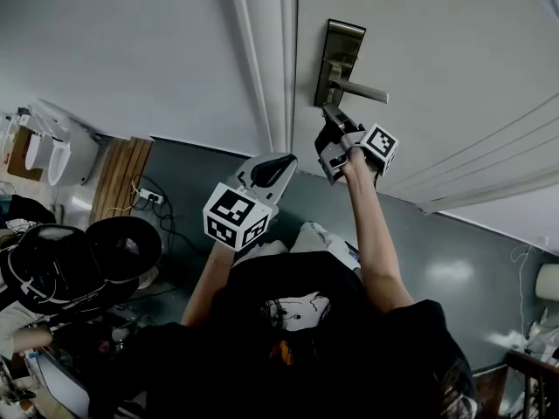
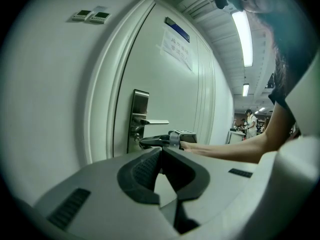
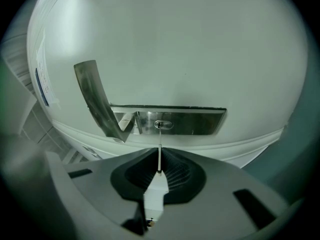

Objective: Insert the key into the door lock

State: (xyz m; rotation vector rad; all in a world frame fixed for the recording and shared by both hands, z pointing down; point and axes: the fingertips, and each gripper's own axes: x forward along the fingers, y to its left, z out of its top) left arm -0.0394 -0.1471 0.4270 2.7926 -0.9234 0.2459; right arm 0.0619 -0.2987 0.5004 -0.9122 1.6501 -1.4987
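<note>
Key (image 3: 159, 156): thin metal blade with a white head, sitting clamped between the jaws of the right gripper (image 3: 159, 173). The blade is projecting straight ahead of the jaw tips. Its tip is reaching the keyhole (image 3: 159, 125); whether it is entering cannot be told.

Keyhole: sitting in the brushed-metal lock plate (image 3: 195, 121), directly ahead of the right gripper's jaws.

Lever handle (image 3: 97, 99): standing out from the same plate, lying ahead and to the left of those jaws in the right gripper view.

Door (image 3: 175, 49): white, filling the field beyond the plate and carrying a paper notice (image 2: 176, 46) high above the lock.

Left gripper (image 2: 161, 151): jaws lying closed together with nothing between them. It is hanging back from the door and pointing toward the lock plate, with the right gripper and the person's forearm (image 2: 225, 149) showing ahead of its tips.

Door frame (image 1: 262, 59): white, running just ahead of the left gripper in the head view.
</note>
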